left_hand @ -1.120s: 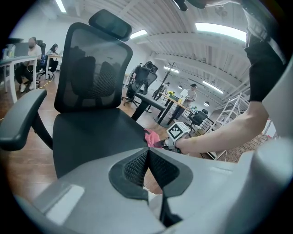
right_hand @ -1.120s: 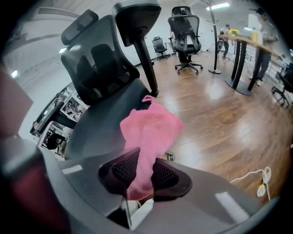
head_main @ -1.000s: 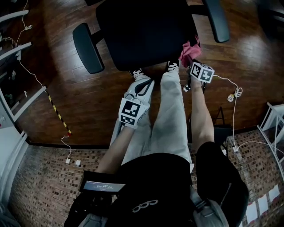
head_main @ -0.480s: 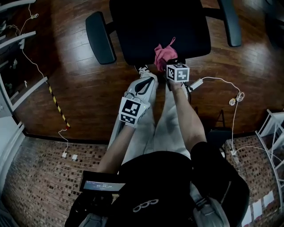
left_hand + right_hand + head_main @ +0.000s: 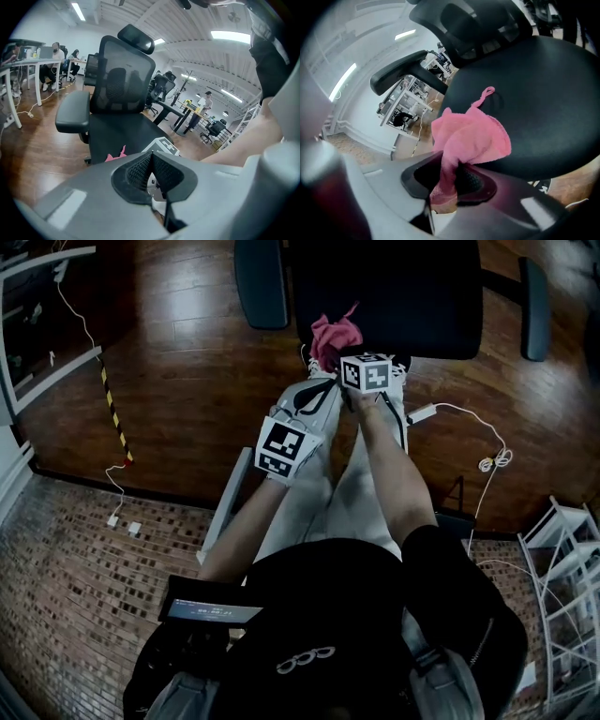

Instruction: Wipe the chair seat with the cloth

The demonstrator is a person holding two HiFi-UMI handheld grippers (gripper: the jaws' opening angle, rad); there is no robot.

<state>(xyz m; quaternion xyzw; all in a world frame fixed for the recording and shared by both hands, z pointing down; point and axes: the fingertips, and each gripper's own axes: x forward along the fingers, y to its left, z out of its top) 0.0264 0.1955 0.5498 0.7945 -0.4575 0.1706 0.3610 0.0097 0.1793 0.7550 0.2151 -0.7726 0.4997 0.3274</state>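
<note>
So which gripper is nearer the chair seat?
Right. The right gripper, shut on the pink cloth, is at the front edge of the chair seat; the left gripper, shut and empty, sits farther back, short of it.

No legible text anywhere. Square black-and-white code patterns only, on left marker cube (image 5: 284,448) and right marker cube (image 5: 366,372). White linked-rings logo (image 5: 305,659) on black fabric, no letters. Small screen (image 5: 211,611): print too small to read.
</note>
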